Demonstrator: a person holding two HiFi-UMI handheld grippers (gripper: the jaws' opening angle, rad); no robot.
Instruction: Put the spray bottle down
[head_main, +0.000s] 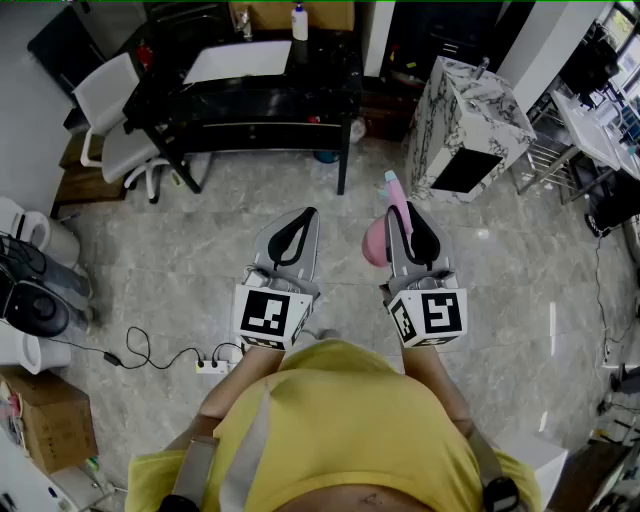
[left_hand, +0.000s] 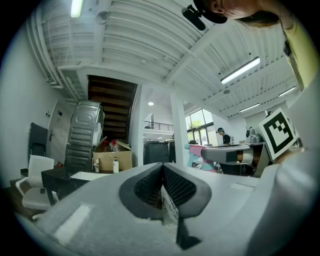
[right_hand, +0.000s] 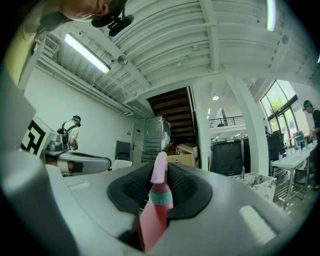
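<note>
Claws both held level at waist height over the grey marble floor (head_main: 180, 255), side by side w/ a gap between them. Right claw (head_main: 411, 212) is partly closed, pads clamped on the pink spray bottle (right_hand: 154, 212): neck and teal collar sit between the jaws, pale pink nozzle pokes out past the tips, body hangs to the claw's inner side, i.e. toward the left claw. Bottle is off the ground, touching nothing but the pads. Left claw (head_main: 305, 216) has jaws together at the tips, nothing gripped.

Ahead of both: black table (head_main: 320, 80) carrying a white sheet (head_main: 237, 62) and a small white pump bottle (head_main: 299, 22) at its far edge. White chair (head_main: 112, 115) at the table's left end. Marble-patterned block (head_main: 465, 110) stands right of the table, well apart from the bottle. Power strip (head_main: 212, 366) w/ cable lies on the floor near the person's left side; cardboard box (head_main: 48, 420) bottom left.
</note>
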